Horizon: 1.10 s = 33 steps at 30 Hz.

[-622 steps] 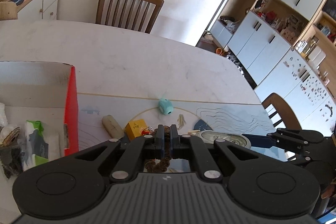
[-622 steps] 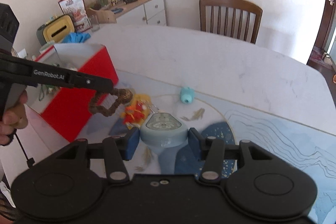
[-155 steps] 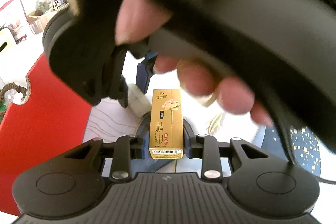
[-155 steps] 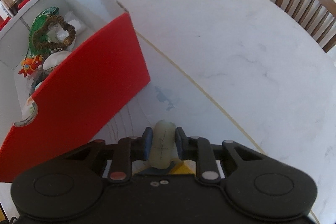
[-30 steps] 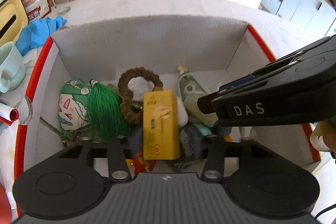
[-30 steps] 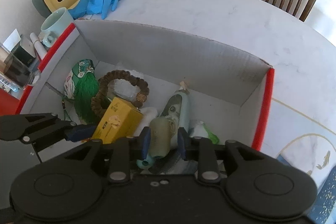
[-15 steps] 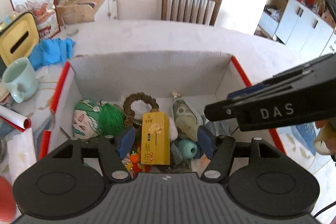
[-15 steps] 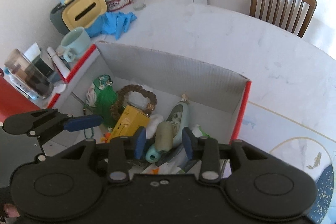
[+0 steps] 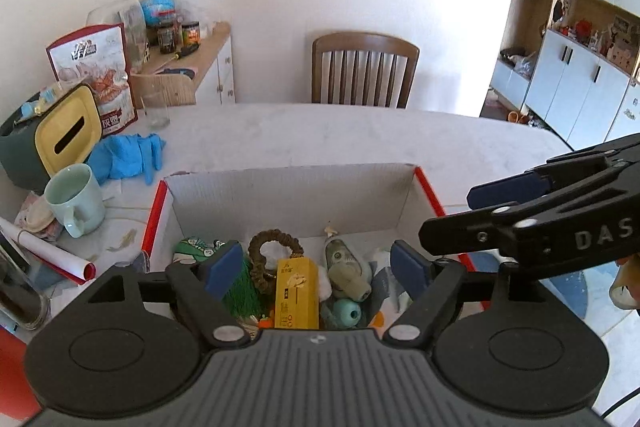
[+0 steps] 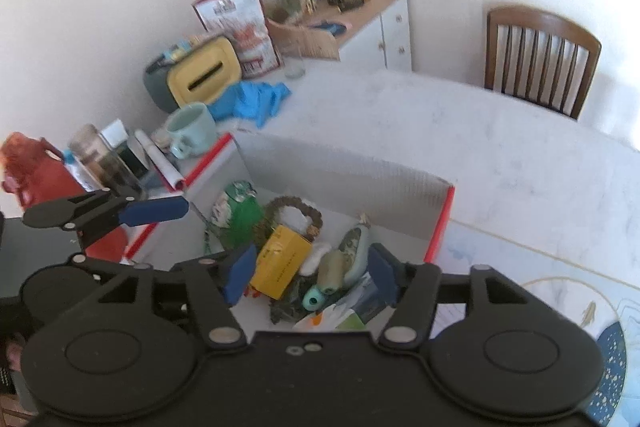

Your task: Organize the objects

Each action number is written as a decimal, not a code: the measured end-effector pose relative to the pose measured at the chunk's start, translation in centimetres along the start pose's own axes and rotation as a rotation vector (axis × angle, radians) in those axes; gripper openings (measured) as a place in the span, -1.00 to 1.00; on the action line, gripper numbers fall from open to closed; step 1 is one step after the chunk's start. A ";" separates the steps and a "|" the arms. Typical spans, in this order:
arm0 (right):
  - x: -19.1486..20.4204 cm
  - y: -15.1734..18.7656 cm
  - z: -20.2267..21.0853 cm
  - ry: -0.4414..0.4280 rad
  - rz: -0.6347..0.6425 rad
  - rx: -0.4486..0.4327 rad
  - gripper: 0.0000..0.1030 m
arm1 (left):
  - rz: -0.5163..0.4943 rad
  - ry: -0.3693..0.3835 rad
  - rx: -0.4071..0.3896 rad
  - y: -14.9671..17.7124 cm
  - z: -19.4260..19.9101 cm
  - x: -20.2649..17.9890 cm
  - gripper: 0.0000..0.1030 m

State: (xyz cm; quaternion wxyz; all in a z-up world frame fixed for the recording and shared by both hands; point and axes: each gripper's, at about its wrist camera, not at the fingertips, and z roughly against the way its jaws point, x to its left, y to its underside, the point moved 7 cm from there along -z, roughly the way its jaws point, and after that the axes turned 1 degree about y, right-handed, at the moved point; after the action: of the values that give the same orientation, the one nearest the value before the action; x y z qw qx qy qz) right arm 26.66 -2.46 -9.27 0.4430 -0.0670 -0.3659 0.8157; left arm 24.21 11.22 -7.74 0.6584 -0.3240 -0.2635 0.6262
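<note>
A red cardboard box (image 9: 288,199) with a white inside stands on the table under both grippers. In it lie a yellow carton (image 9: 297,295), a pale green cylinder (image 10: 331,277), a teal toy (image 9: 347,313), a brown bead ring (image 9: 272,247) and a green tassel (image 9: 240,291). My left gripper (image 9: 316,267) hangs above the box, its jaws opening, with nothing between the blue pads. My right gripper (image 10: 311,275) also hovers over the box (image 10: 340,199), its jaws opening and empty, with the yellow carton (image 10: 282,263) lying below. The right wrist view is blurred.
Left of the box stand a mint mug (image 9: 74,199), a yellow-topped tissue holder (image 9: 66,131), blue gloves (image 9: 128,155), a glass (image 9: 154,111) and a rolled paper (image 9: 44,251). A wooden chair (image 9: 364,73) stands beyond the table. A patterned mat (image 10: 560,291) lies to the box's right.
Both grippers have risen away from the box and their jaws have spread wider. The yellow carton and the pale cylinder now lie loose in the box.
</note>
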 end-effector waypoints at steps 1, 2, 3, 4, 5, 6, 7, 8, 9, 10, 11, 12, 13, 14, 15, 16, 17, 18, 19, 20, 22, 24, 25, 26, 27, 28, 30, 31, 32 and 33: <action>0.0 0.0 0.5 -0.005 0.005 -0.012 0.23 | -0.001 -0.003 -0.003 0.0 0.3 -0.1 0.60; 0.1 0.0 0.9 -0.010 0.010 -0.023 0.25 | -0.003 -0.004 -0.006 0.0 0.5 -0.2 0.60; 0.1 0.1 1.4 -0.014 0.013 -0.036 0.28 | -0.004 -0.007 -0.011 0.0 0.8 -0.3 0.60; 0.2 0.1 1.9 -0.019 0.015 -0.048 0.30 | -0.004 -0.009 -0.016 0.0 1.1 -0.4 0.61; 0.2 0.1 2.4 -0.026 0.017 -0.060 0.33 | -0.002 -0.010 -0.020 0.0 1.3 -0.5 0.62; 0.2 0.2 2.8 -0.031 0.019 -0.071 0.37 | 0.002 -0.011 -0.022 0.1 1.5 -0.6 0.63; 0.2 0.2 3.3 -0.037 0.022 -0.084 0.40 | 0.009 -0.010 -0.023 0.1 1.7 -0.6 0.64; 0.2 0.3 3.7 -0.042 0.028 -0.097 0.45 | 0.019 -0.008 -0.028 0.1 2.0 -0.6 0.64; 0.2 0.4 4.1 -0.047 0.036 -0.112 0.50 | 0.028 -0.009 -0.035 0.1 2.3 -0.5 0.64; 0.3 0.6 4.6 -0.050 0.048 -0.127 0.53 | 0.036 -0.015 -0.042 0.1 2.6 -0.5 0.65; 0.3 0.7 5.0 -0.052 0.061 -0.140 0.58 | 0.044 -0.020 -0.048 0.0 2.8 -0.5 0.66; 0.4 0.9 5.3 -0.052 0.076 -0.154 0.65 | 0.052 -0.021 -0.052 0.0 3.0 -0.5 0.70; 0.5 1.1 5.6 -0.050 0.089 -0.167 0.67 | 0.058 -0.019 -0.055 -0.1 3.2 -0.5 0.73; 0.6 1.3 5.9 -0.051 0.101 -0.179 0.72 | 0.065 -0.020 -0.057 -0.1 3.4 -0.5 0.79; 0.6 1.5 6.3 -0.053 0.110 -0.189 0.77 | 0.071 -0.025 -0.063 -0.1 3.6 -0.6 0.83; 0.6 1.7 6.5 -0.055 0.113 -0.200 0.81 | 0.074 -0.029 -0.069 -0.1 3.9 -0.7 0.84; 0.6 1.8 6.8 -0.055 0.113 -0.213 0.85 | 0.076 -0.031 -0.074 -0.1 4.1 -0.8 0.86; 0.5 2.0 7.0 -0.058 0.112 -0.220 0.89 | 0.077 -0.033 -0.078 -0.1 4.3 -0.9 0.86; 0.4 2.1 7.1 -0.060 0.110 -0.225 0.90 | 0.079 -0.037 -0.081 0.0 4.4 -1.1 0.86; 0.3 2.3 7.2 -0.064 0.105 -0.228 0.93 | 0.080 -0.041 -0.083 0.0 4.6 -1.2 0.86; 0.0 2.6 7.6 -0.077 0.094 -0.236 0.95 | 0.079 -0.045 -0.090 0.1 4.8 -1.6 0.87; -0.3 3.0 7.9 -0.085 0.098 -0.246 0.97 | 0.073 -0.057 -0.093 0.2 5.0 -2.1 0.87; -0.4 3.1 8.1 -0.088 0.103 -0.250 0.97 | 0.068 -0.064 -0.095 0.3 5.1 -2.4 0.87; -0.5 3.3 8.3 -0.090 0.108 -0.254 0.97 | 0.064 -0.070 -0.098 0.4 5.2 -2.7 0.87; -0.7 3.6 8.6 -0.091 0.114 -0.260 0.97 | 0.063 -0.074 -0.101 0.4 5.4 -3.0 0.87; -0.8 3.8 8.8 -0.094 0.116 -0.266 0.97 | 0.063 -0.079 -0.104 0.5 5.5 -3.2 0.87; -1.0 4.1 9.3 -0.103 0.115 -0.279 0.97 | 0.069 -0.086 -0.109 0.7 5.7 -3.6 0.87; -1.2 4.2 9.6 -0.109 0.113 -0.285 0.97 | 0.072 -0.089 -0.112 0.8 5.8 -3.8 0.87; -1.3 4.4 9.8 -0.114 0.110 -0.289 0.97 | 0.074 -0.093 -0.115 0.8 5.9 -4.0 0.87; -1.5 4.5 10.0 -0.118 0.110 -0.292 0.97 | 0.074 -0.101 -0.120 0.9 6.1 -4.2 0.87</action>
State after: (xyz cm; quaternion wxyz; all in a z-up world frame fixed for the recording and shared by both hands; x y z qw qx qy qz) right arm 20.17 -10.48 -5.34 0.3608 -0.1025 -0.5018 0.7794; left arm 18.74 7.63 -4.22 0.6002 -0.3404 -0.3210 0.6487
